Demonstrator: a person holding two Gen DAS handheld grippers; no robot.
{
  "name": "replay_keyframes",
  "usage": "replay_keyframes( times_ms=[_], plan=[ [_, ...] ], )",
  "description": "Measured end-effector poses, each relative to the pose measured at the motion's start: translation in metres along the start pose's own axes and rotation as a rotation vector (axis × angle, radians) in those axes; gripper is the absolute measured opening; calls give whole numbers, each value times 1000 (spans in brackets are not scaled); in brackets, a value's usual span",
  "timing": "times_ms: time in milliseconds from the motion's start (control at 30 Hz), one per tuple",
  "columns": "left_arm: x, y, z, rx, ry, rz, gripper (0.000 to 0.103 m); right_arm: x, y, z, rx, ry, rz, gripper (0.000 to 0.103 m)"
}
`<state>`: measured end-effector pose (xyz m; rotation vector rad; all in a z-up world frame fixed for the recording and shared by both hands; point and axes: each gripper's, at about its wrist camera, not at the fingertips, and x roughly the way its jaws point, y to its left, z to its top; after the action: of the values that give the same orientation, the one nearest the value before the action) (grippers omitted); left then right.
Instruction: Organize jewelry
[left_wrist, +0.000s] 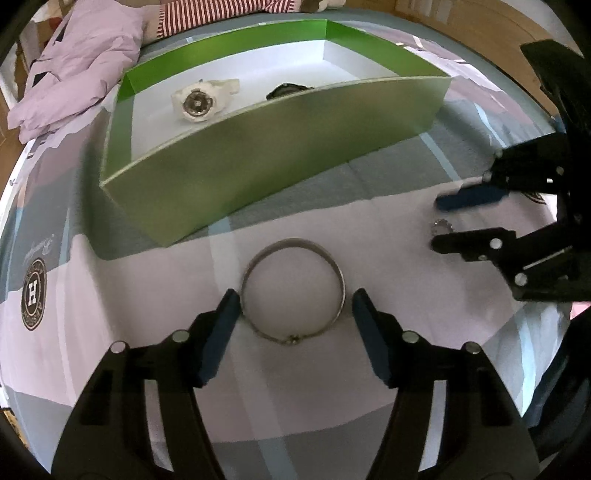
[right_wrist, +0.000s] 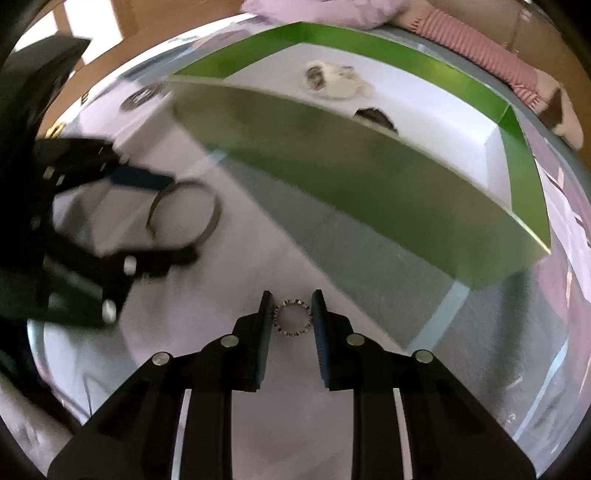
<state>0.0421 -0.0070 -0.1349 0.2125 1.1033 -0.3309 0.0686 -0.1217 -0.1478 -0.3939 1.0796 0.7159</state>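
A silver bangle (left_wrist: 293, 291) lies flat on the patchwork bedspread between the fingers of my left gripper (left_wrist: 295, 301). The left pad sits against it and a small gap shows at the right pad, so the gripper is open. In the right wrist view my right gripper (right_wrist: 292, 306) is shut on a small beaded ring (right_wrist: 292, 318), which rests on the cloth with both pads against it. Behind them stands a green box (left_wrist: 258, 147) with a white floor. In it lie a white watch (left_wrist: 197, 101) and a dark watch (left_wrist: 284, 90), half hidden by the front wall.
A lilac garment (left_wrist: 81, 66) and a red-striped cloth (left_wrist: 221, 14) lie bunched behind the box at the far left. A round crest with an H (left_wrist: 34, 293) is printed on the bedspread at the left. Wooden furniture (left_wrist: 480, 26) shows past the bed's far right edge.
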Motion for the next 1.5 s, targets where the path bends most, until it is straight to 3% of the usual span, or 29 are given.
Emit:
replay_keyframes(
  times_ms=[33,67,100,167,433,467,733,1000,1167,1267,1367,1433,1500],
  plan=[
    [-5,3,0,-10,-9,-6,64,-3,-2,-4,-7,-2,0,23],
    [-8,5,0,-13,-14,-10,64,-7,-3,-8,3,-9,-8,29],
    [-10,6,1,-15,-17,-12,65,-11,-7,-11,16,-19,-18,40],
    [-10,7,1,-21,-16,-15,67,-21,-11,-21,20,-29,-4,49],
    [8,7,2,-18,22,12,69,-12,-6,-26,2,1,8,45],
    [8,8,2,-23,22,12,69,-13,-6,-26,8,-3,-4,41],
    [4,19,1,-57,38,7,70,-24,-52,-33,168,0,-195,41],
    [10,-1,5,2,19,-21,74,-26,-71,-41,237,-10,-240,41],
    [4,5,9,-20,1,-47,74,-22,-52,-29,182,-40,-103,41],
    [3,12,9,-44,1,-37,74,-27,-52,-30,178,-58,-89,41],
    [7,11,5,-44,16,-35,74,-21,-62,-31,234,-41,-142,41],
    [7,7,5,-26,14,-28,74,-16,-59,-29,239,-44,-131,41],
    [4,6,5,-23,12,-36,74,-16,-49,-24,200,-52,-64,42]
  ],
)
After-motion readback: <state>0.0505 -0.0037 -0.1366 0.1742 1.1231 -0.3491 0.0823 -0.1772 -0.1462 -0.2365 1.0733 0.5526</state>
